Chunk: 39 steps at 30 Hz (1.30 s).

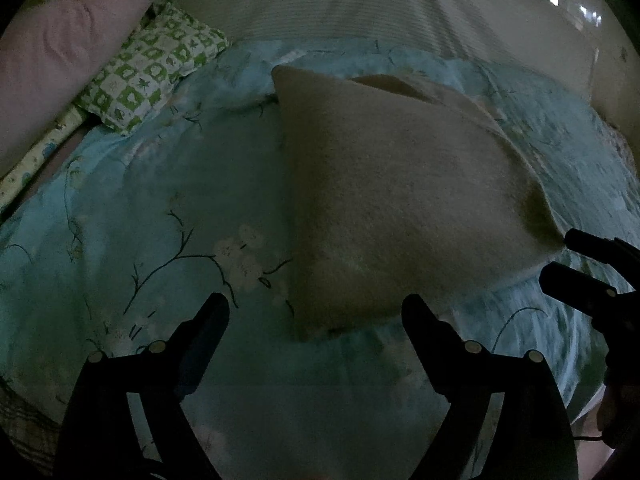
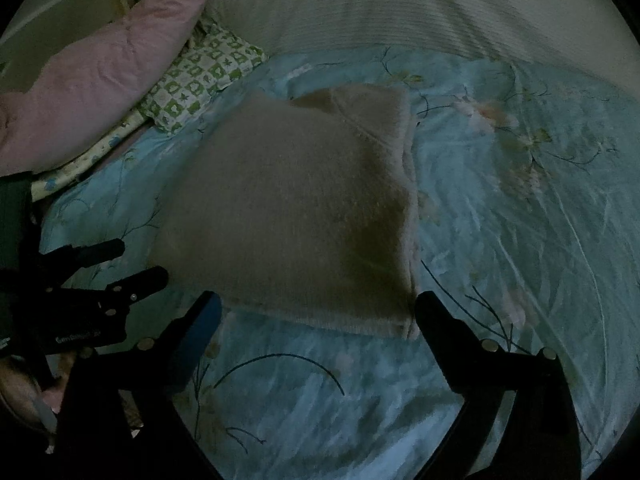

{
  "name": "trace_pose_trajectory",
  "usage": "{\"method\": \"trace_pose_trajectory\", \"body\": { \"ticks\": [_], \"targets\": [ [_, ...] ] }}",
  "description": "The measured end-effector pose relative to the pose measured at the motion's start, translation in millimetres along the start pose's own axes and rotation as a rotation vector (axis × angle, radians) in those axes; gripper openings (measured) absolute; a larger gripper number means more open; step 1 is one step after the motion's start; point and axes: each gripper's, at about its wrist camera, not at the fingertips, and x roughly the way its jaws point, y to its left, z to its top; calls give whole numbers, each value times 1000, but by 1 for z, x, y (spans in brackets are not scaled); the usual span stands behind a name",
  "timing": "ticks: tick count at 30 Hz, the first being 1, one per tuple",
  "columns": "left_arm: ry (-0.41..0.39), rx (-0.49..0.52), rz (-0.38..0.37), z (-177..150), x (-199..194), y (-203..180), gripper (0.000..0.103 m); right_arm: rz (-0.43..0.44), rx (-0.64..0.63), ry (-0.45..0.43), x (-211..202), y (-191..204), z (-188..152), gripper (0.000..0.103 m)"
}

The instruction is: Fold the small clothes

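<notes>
A beige fuzzy garment (image 1: 400, 200) (image 2: 288, 208) lies folded flat into a rough square on the light blue floral bed sheet (image 1: 140, 220) (image 2: 520, 220). My left gripper (image 1: 316, 308) is open just short of its near left corner, with nothing between the fingers. My right gripper (image 2: 316, 306) is open in front of the garment's near edge, also empty. Each gripper shows in the other's view: the right gripper (image 1: 560, 260) at the garment's right corner, the left gripper (image 2: 140, 260) at its left corner. The room is dim.
A green-and-white checked pillow (image 1: 156, 68) (image 2: 200, 84) and a pink quilt (image 1: 56, 52) (image 2: 92, 84) lie at the far left. A pale striped blanket (image 1: 340, 0) (image 2: 400, 8) covers the far side of the bed. A hand (image 2: 24, 396) holds the left tool.
</notes>
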Motion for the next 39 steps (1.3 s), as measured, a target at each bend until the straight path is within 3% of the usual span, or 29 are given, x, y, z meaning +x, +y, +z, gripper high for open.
{"method": "trace_pose_trajectory", "body": {
  "ticks": [39],
  "targets": [
    [-32,-14,-25,3,-1,-6,89,11,15,0,9,-4,12,100]
  ]
}}
